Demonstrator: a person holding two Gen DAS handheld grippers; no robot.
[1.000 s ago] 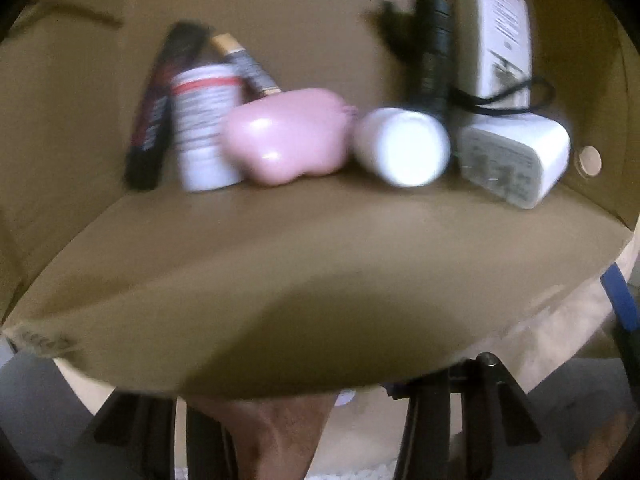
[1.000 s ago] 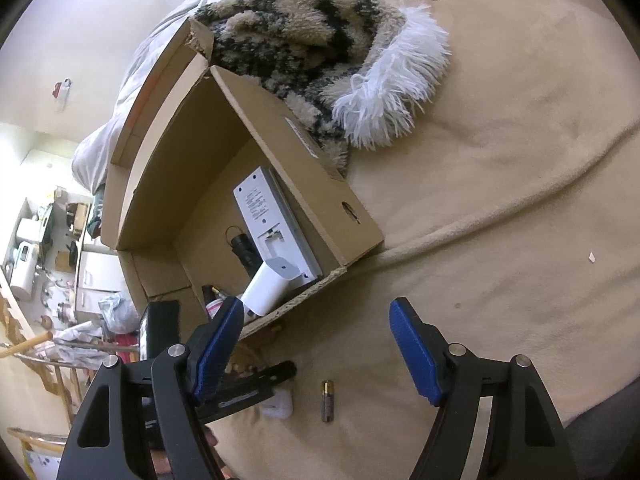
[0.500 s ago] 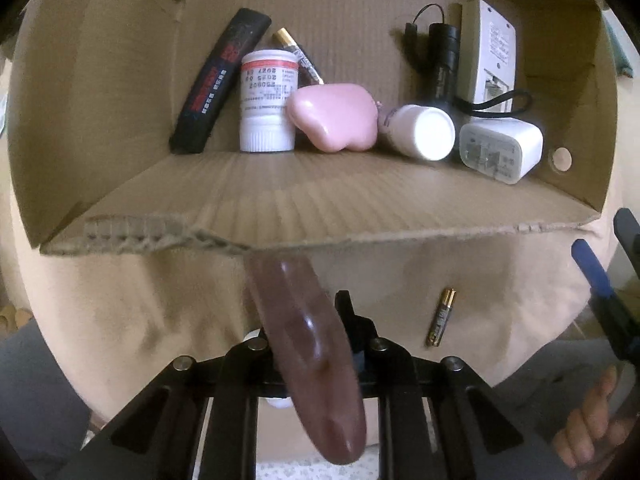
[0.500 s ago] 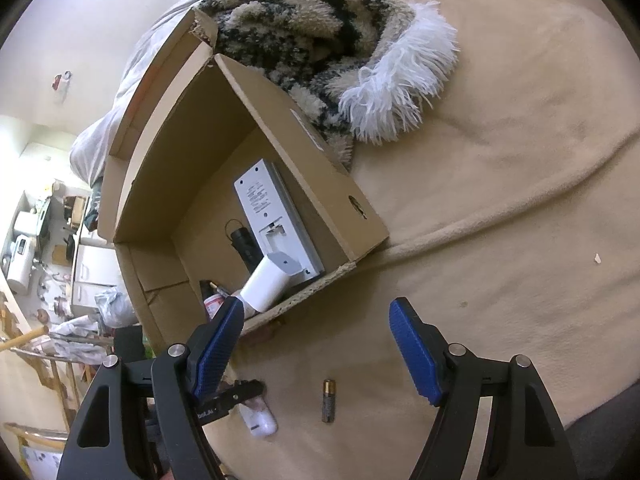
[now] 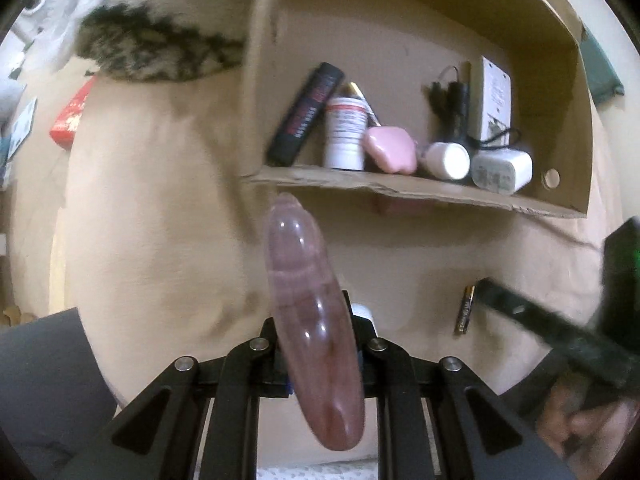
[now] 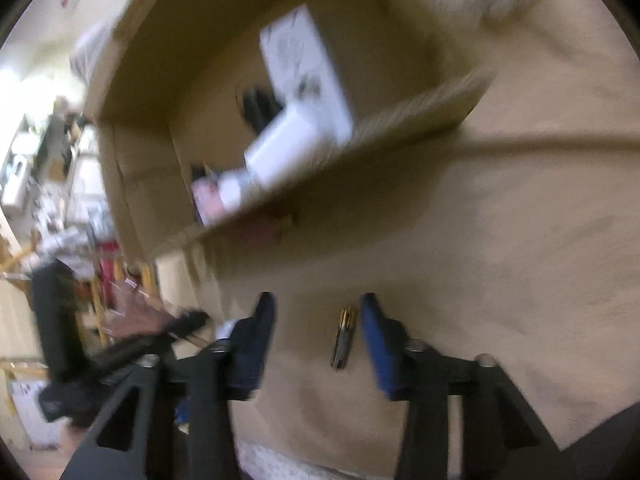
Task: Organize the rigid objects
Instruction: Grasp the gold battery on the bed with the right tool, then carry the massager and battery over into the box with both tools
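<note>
My left gripper point(image 5: 318, 354) is shut on a long translucent pink-brown oblong piece point(image 5: 308, 304), held above the tan blanket in front of the cardboard box point(image 5: 400, 188). Inside the box stand a black tube point(image 5: 306, 120), a white bottle point(image 5: 346, 134), a pink case point(image 5: 390, 150), a white cylinder point(image 5: 448, 160), a white charger point(image 5: 502, 168) and a black flashlight point(image 5: 454, 112). A gold-and-black battery point(image 6: 343, 338) lies on the blanket between the blue fingers of my open right gripper point(image 6: 318, 336); it also shows in the left wrist view point(image 5: 466, 310).
A furry black-and-cream cloth with white fringe point(image 5: 152, 40) lies behind the box. A red packet point(image 5: 70, 118) lies at far left. A small white object point(image 5: 362, 314) lies under the left gripper. The right wrist view is blurred.
My left gripper has pulled back and shifted left of the box with the oblong piece. My right gripper has dropped toward the blanket and now straddles the battery.
</note>
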